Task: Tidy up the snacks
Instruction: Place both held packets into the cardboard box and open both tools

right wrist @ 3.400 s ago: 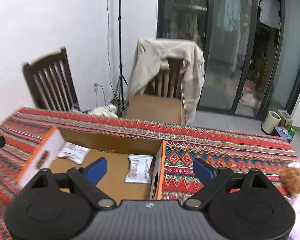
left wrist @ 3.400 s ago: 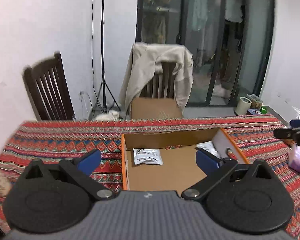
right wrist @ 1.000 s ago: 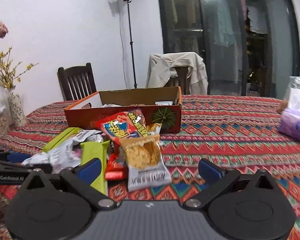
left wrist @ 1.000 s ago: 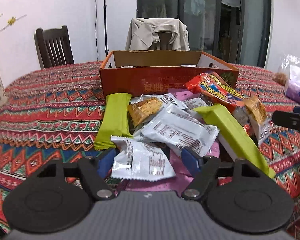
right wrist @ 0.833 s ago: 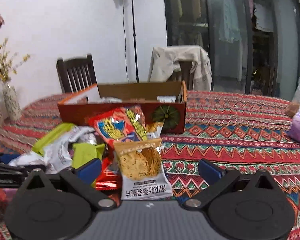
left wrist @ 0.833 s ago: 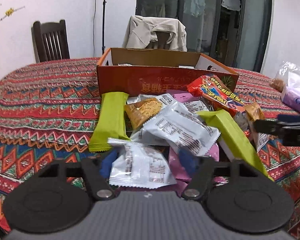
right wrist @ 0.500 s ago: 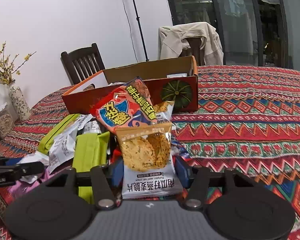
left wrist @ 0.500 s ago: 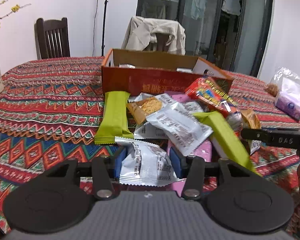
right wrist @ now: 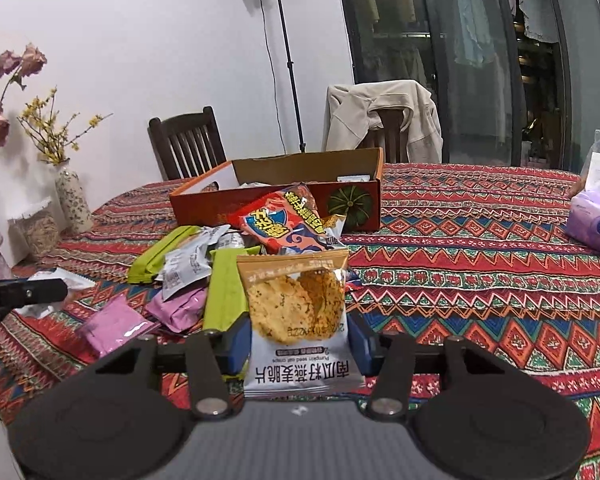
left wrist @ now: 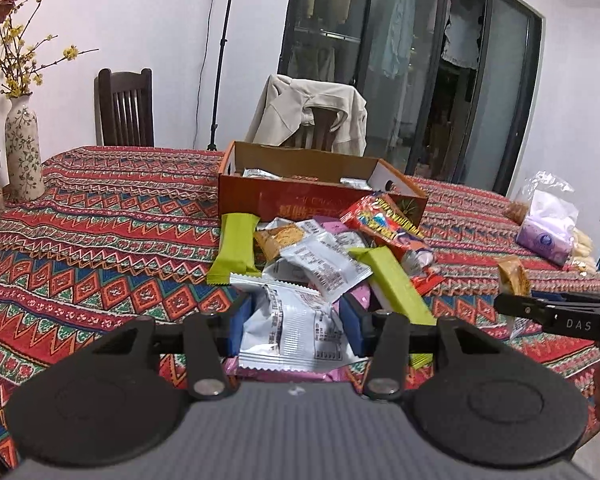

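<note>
Both grabs land! The left gripper (left wrist: 296,322) has just clamped a silver packet (left wrist: 294,330), the right gripper (right wrist: 298,336) a crisp packet (right wrist: 300,320), jaws narrowed onto each. Ahead lies the snack pile (left wrist: 332,252); beyond it the cardboard box (right wrist: 300,196) awaits, apparently next.

The left gripper (left wrist: 296,322) has just closed its blue pads on a white packet (left wrist: 294,332), which sits pinched between them above a pink packet (left wrist: 284,374). Beyond lies the snack pile: a green bar (left wrist: 236,248), another green bar (left wrist: 392,282), a red bag (left wrist: 384,224). The box (left wrist: 320,196) stands behind on the patterned cloth (left wrist: 100,240). At the right edge, the right gripper's (left wrist: 556,314) black finger carries a cracker packet (left wrist: 512,276).
</note>
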A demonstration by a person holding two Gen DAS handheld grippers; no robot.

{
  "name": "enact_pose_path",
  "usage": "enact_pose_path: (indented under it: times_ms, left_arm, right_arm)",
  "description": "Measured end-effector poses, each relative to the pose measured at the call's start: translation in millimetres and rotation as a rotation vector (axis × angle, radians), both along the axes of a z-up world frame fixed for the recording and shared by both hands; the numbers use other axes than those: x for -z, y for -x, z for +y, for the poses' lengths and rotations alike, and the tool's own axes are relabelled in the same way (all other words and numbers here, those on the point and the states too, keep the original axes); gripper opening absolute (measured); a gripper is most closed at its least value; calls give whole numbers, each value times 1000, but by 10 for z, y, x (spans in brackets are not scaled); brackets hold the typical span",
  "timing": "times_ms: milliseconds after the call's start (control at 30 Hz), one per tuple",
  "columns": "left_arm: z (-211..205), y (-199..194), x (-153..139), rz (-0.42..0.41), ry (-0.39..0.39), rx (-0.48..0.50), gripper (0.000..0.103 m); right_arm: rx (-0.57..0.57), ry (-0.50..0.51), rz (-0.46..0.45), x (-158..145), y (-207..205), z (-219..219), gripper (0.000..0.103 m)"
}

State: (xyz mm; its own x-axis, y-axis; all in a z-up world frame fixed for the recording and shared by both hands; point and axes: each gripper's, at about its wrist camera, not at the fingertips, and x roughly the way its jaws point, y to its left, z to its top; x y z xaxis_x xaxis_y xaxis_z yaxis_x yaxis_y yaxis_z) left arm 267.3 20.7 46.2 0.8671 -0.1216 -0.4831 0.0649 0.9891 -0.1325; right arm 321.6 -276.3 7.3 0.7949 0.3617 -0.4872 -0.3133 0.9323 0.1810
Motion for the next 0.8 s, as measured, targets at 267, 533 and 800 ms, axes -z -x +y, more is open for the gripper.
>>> enact_pose_path:
  times_ms: [267, 533, 800]
  left_arm:
    - [27, -811, -543, -33, 43, 108, 48]
    - [-93, -2741, -975, 12, 7, 114, 49]
    - [-250, -4334, -366, 167, 2, 66, 49]
  right_arm:
    - [-80, -122, 1, -350, -306, -51, 50]
    - [-153, -157, 67, -1063, -1918, 74, 50]
    - [-87, 5, 243, -882, -3811, 654, 50]
